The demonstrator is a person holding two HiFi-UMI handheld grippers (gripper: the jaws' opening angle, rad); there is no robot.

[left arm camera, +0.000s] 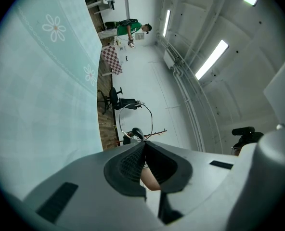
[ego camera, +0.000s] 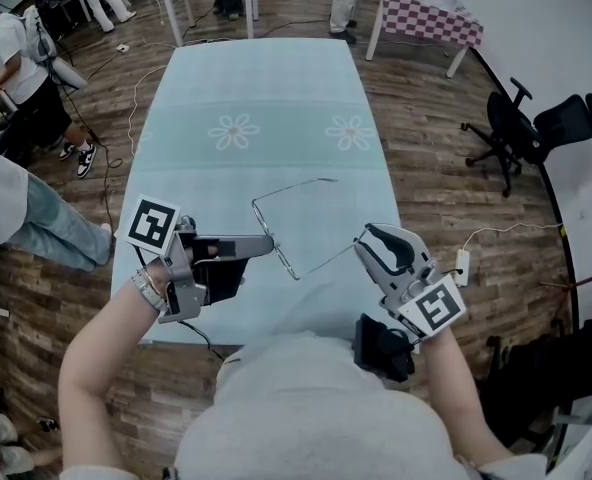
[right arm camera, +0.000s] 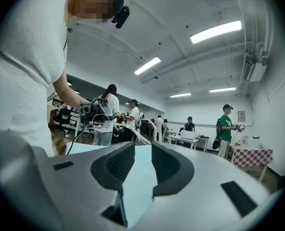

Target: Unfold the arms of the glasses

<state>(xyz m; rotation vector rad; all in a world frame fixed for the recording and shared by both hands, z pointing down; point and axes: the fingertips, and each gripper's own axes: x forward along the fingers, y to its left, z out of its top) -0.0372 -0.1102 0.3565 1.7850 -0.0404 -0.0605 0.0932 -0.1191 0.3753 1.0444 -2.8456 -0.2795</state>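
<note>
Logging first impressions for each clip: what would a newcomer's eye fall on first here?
Thin wire glasses stand out at the near end of the table's pale green cloth, pinched at the frame by the shut left gripper. The right gripper waits open by the tip of one arm of the glasses, not gripping it.

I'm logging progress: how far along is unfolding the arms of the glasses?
Nearly done, it seems: both arms of the thin wire-framed glasses look swung out from the front. In hand: the left claw is shut on the front, and the right claw is open by the nearer arm's tip. Left: probably only setting them down.
</note>
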